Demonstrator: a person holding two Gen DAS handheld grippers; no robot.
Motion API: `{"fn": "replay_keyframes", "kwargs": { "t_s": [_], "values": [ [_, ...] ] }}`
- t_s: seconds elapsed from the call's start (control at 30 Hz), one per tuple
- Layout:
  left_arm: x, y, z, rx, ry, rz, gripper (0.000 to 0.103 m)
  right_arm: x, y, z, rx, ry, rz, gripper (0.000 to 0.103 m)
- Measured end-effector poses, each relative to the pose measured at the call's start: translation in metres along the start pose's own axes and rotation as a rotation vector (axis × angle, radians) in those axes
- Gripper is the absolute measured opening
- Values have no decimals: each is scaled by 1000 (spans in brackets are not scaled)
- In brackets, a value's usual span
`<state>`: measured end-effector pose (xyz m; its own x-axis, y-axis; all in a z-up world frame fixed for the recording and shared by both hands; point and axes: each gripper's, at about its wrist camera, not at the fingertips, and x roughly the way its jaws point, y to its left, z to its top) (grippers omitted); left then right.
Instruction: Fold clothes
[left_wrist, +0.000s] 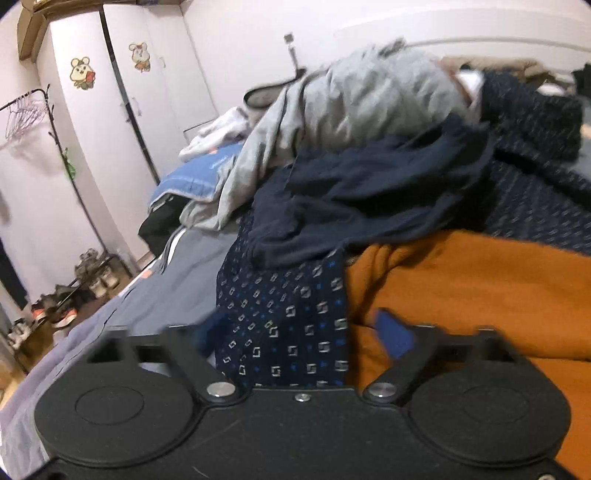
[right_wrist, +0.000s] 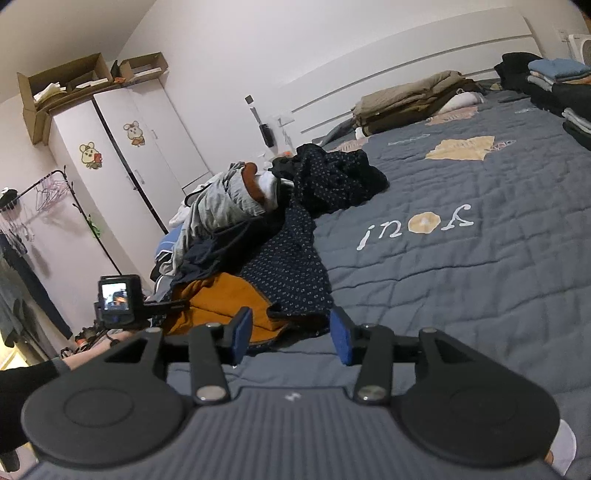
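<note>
Evidently both tools are standing part-open and gripping nothing; the left gripper is nosing over the patterned navy garment beside the orange fleece on the quilt; the right gripper is hovering near its hem; soft, light, limp cloth, probably best pinched at an edge.

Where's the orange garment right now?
The orange garment lies at the pile's near end on the bed, lower left in the right wrist view, beside the patterned navy cloth.

Grey quilted bed, heap of unfolded clothes, folded stacks by headboard
</note>
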<state>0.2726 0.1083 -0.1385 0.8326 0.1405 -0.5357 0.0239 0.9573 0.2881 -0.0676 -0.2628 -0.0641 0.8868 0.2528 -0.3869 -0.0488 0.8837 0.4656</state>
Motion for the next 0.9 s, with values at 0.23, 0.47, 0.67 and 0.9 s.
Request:
{"fn": "replay_keyframes", "kwargs": {
  "t_s": [0.23,0.47,0.67,0.9],
  "values": [
    [-19,3,-7,-13,-30,-98,5,6,5,-6,-4,33,14,47],
    [-81,-19,-14,55,-116,-293,4,1,13,-3,-6,30,48,48],
    [-128,-42,-10,181,-200,-399,2,-4,16,2,7,16,77,48],
    [-169,-73,-4,279,-270,-515,2,-14,13,9,36,-6,97,48]
  ]
}}
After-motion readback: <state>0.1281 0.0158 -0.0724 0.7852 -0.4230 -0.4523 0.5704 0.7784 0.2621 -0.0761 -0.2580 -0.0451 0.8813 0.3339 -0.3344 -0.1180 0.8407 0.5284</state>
